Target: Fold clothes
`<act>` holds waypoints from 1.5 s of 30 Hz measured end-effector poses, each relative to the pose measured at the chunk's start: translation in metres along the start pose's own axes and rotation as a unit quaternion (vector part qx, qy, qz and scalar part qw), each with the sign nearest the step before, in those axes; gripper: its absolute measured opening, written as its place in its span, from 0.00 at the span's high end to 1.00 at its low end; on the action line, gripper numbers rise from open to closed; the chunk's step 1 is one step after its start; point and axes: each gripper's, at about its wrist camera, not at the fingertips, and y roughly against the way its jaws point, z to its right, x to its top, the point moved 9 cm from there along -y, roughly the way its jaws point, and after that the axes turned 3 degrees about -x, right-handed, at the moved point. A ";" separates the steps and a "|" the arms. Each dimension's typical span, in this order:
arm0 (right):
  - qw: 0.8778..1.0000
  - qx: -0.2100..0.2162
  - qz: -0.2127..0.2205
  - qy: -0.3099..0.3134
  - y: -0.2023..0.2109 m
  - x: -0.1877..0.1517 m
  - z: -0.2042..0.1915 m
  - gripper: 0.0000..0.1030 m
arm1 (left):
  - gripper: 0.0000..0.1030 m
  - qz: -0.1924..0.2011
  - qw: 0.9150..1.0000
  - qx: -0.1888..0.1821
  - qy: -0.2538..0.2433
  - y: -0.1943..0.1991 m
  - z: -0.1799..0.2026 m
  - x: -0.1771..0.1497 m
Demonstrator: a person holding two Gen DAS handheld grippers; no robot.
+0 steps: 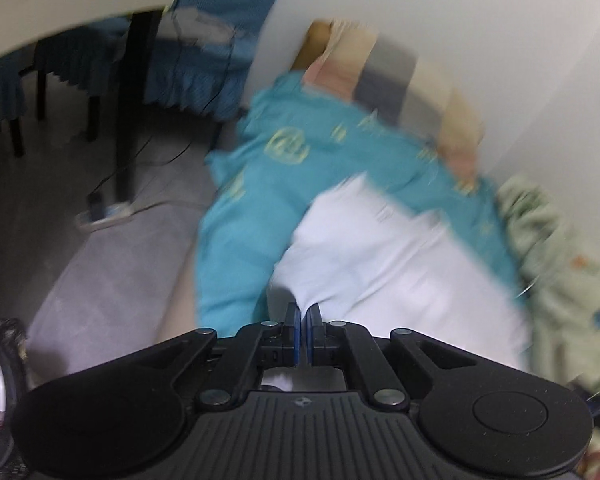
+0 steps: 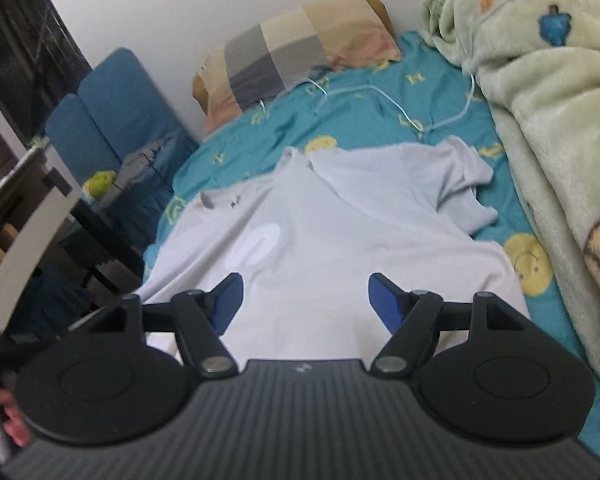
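Observation:
A pale lilac-white T-shirt (image 2: 320, 232) lies spread on a teal bed sheet (image 2: 364, 104), collar toward the pillow, one sleeve crumpled at the right. My right gripper (image 2: 306, 300) is open and empty, hovering over the shirt's lower part. In the blurred left wrist view the same shirt (image 1: 400, 264) shows, and my left gripper (image 1: 303, 320) is shut on a pinch of its near edge, with the cloth rising between the blue pads.
A checked pillow (image 2: 296, 56) lies at the head of the bed by the wall. A green fleece blanket (image 2: 548, 100) is heaped along the right side. A white cable (image 2: 380, 96) trails over the sheet. Blue-covered chairs (image 2: 120, 112) and a table (image 1: 72, 4) stand left of the bed.

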 end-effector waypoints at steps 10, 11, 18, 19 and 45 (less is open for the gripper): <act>0.998 -0.002 0.017 -0.068 -0.001 0.017 0.045 0.30 | 0.97 -0.007 0.996 -0.081 0.021 -0.063 0.158 0.029; 0.997 -0.004 0.018 -0.078 -0.002 0.018 0.052 0.30 | 0.97 -0.014 0.996 -0.084 0.011 -0.079 0.174 0.019; 0.993 -0.021 0.025 -0.115 -0.010 0.023 0.087 0.30 | 0.96 -0.088 0.988 -0.087 -0.088 -0.192 0.246 -0.070; 0.993 -0.020 0.019 -0.118 -0.013 0.021 0.089 0.30 | 0.96 -0.100 0.986 -0.090 -0.093 -0.203 0.246 -0.082; 0.996 0.043 -0.042 -0.065 0.009 -0.005 0.035 0.30 | 0.48 -0.347 0.905 0.158 -0.190 0.014 0.006 -0.211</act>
